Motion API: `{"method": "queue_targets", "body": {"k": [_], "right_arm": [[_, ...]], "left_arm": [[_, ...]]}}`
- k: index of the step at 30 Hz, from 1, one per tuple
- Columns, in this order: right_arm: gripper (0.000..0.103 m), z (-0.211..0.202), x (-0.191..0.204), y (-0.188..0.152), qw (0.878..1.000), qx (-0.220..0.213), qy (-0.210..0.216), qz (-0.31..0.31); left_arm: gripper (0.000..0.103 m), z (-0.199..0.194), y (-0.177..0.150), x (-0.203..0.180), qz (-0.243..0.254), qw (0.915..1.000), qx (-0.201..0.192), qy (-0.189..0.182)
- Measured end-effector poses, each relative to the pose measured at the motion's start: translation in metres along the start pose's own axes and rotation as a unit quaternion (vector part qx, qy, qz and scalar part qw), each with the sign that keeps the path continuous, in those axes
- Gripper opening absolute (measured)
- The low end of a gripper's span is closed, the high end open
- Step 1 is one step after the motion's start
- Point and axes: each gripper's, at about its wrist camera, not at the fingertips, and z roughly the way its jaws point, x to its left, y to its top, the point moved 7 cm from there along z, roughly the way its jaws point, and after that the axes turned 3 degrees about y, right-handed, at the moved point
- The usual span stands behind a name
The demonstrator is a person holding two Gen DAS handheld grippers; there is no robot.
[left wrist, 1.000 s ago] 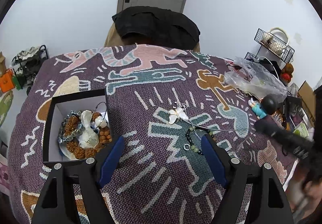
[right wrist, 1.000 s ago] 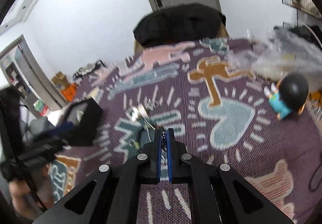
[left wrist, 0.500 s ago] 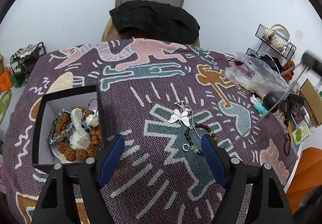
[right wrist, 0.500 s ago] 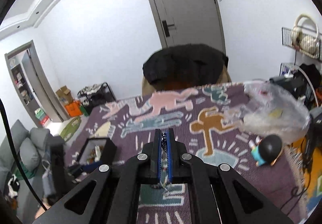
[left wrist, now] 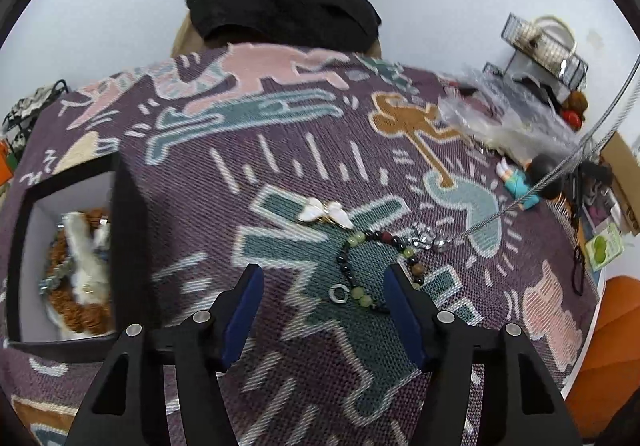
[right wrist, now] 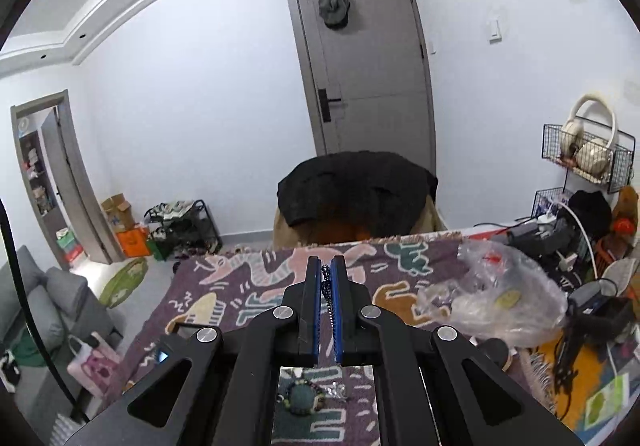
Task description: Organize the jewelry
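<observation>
Nearest, on the cloth of the worktop (left wrist: 280, 117): left tongs (left wrist: 324, 273), half spread and closing, with the beads (left wrist: 345, 266) lying between the blue pads but not pinched yet. Go a bit lower first, then squeeze slowly on the dark middle of the beads, not on the little ring. Keep clear of the white butterfly (left wrist: 326, 211) just past them. Watch the shiny clump (left wrist: 426, 240) beside the beads, touching or nearly so. Hanging up from it: a thin chain (left wrist: 540, 185), pulled tight. Higher up: right tongs (right wrist: 327, 270), pressed together on that chain. Lift gently, so nothing snags or drags the beads. Then carry across to the box (left wrist: 128, 205) on the left, half full already.
</observation>
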Motion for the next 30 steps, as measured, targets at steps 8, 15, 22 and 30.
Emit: {"method": "queue_targets", "body": {"k": [8,15,22,30], "right_arm": [[0.005,-0.019,-0.005,0.017,1.000,-0.019,-0.008,-0.003],[0.005,-0.024,-0.008,0.023,1.000,-0.022,-0.013,-0.002],[0.005,-0.024,-0.008,0.025,1.000,-0.024,-0.011,0.000],[0.005,-0.024,0.009,0.034,0.999,-0.030,-0.003,-0.010]], "left_arm": [[0.046,0.030,0.001,-0.011,0.014,0.9993,0.021,0.026],[0.008,0.031,0.006,-0.014,0.033,0.9987,0.025,0.032],[0.008,-0.014,0.024,-0.022,0.043,0.9986,-0.023,0.020],[0.008,-0.071,0.048,-0.002,0.034,0.9964,-0.072,0.028]]}}
